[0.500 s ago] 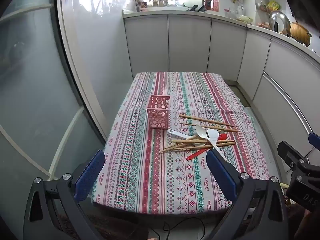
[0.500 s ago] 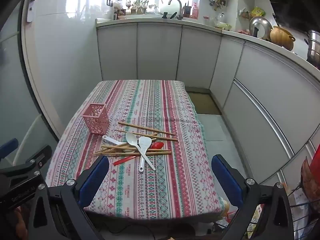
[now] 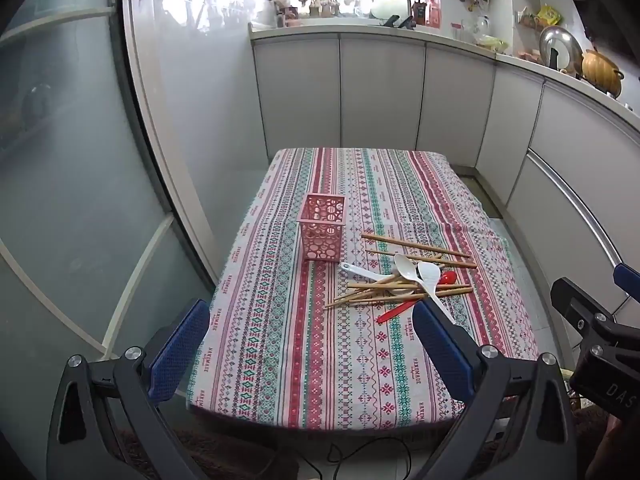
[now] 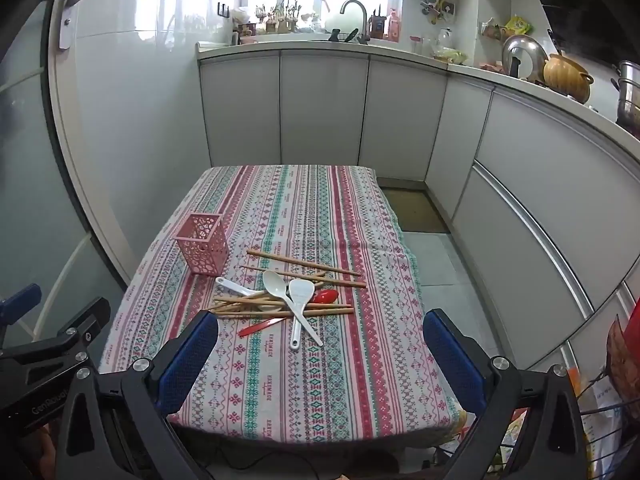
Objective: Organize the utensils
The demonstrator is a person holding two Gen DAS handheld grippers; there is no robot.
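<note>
**Nothing moved yet: the utensils wait beside the empty holder**

The utensils lie in a loose heap on the bench: wooden chopsticks (image 3: 400, 294) crossed over each other, two white spoons (image 3: 428, 276) on top of them, a white scoop (image 3: 358, 271) and a red spoon (image 3: 412, 298) partly under the pile. The pink holder (image 3: 322, 227) stands upright just beside the heap, toward the glass door side, and looks empty. Compared with half a second ago, the heap and the holder keep the same places and both views are almost the same. This suggests the sorting is not yet begun, and every piece must still go into the holder.

The left gripper (image 3: 310, 354) and the right gripper (image 4: 320, 354) both hang over the near edge of the bench (image 3: 280, 320), tilted down toward the heap. Their blue fingers (image 4: 188, 360) stand spread wide with nothing between them. They are well apart from any utensil.
</note>
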